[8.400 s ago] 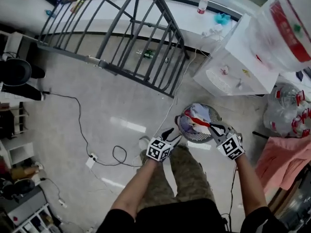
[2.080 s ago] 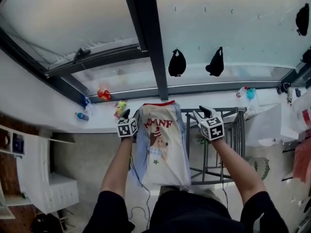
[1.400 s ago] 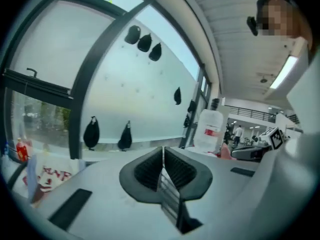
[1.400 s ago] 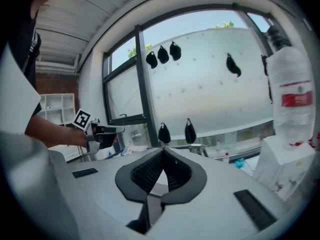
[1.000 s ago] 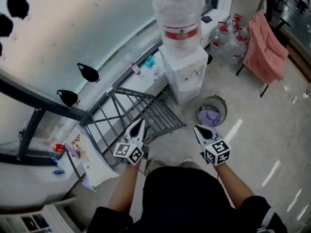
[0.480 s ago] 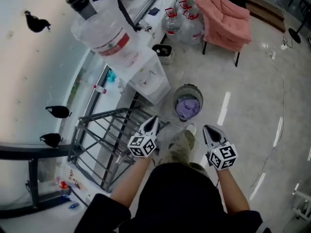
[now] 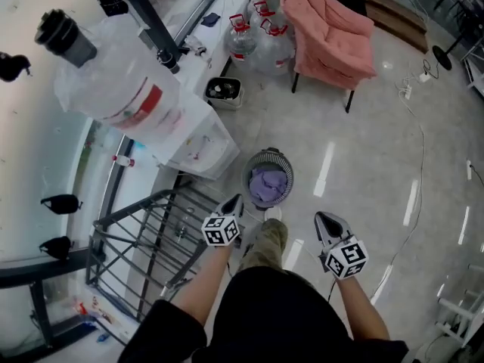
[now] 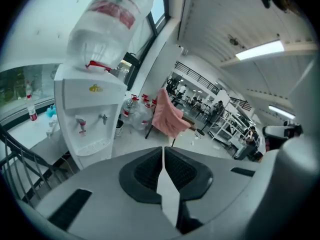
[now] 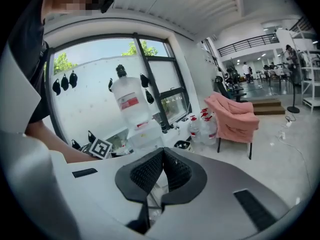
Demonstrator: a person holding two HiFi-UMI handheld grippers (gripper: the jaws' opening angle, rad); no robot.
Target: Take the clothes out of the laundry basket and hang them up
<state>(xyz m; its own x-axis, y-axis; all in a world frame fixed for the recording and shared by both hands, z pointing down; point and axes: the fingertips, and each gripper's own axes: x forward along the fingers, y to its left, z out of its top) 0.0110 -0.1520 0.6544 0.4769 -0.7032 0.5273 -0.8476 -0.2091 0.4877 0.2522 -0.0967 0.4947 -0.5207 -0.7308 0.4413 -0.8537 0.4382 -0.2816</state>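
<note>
Holding a heap of purple clothes (image 7: 267,184), the laundry basket (image 7: 250,171) is standing upright on the floor. It is round and wire-walled, and the clothes are lying inside it below the rim.

The left gripper (image 7: 235,200) is hovering just beside the basket on its near-left side, tip pointing toward it, not touching. The right gripper (image 7: 324,218) is hanging on the basket's near-right side, farther off than the left one and also apart from it. Both are showing jaws pressed together with nothing between them — neither one is gripping any cloth. The person's shoe (image 7: 272,214) is resting just beside the basket's near edge, between the two grippers.

The drying rack (image 7: 151,240) is standing near the basket on its left. The water dispenser (image 7: 198,144) is sitting just beyond-left of the basket, carrying a big clear bottle (image 7: 113,78) on top.

A small white bin (image 7: 223,89) is standing farther beyond the basket — it is holding something dark, and I cannot tell what. Water jugs (image 7: 257,40) and a pink chair (image 7: 329,32) are sitting well beyond the basket.
</note>
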